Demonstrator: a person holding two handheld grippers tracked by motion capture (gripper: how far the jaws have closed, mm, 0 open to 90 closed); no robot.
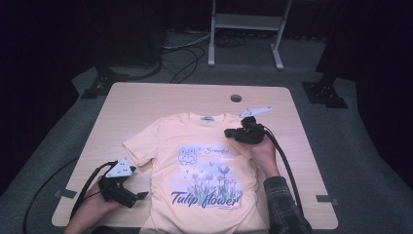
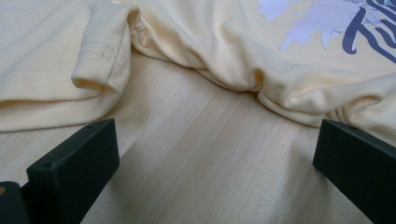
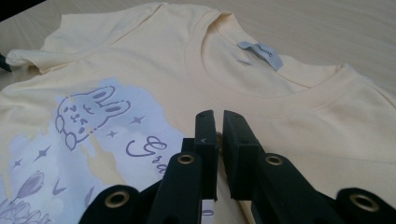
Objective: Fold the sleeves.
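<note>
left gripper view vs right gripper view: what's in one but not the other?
Left gripper view alone: bare wooden table between wide-open tongs, a folded sleeve hem and the bunched side seam. Right gripper view alone: the neckline with its grey label, the bunny print, and tongs closed to a narrow gap, nothing visibly between them. Both: the same pale yellow T-shirt lying on the table.

Recording lab: dark curtains, floor cables [image 1: 182, 58], bare table [image 1: 146, 105].
</note>
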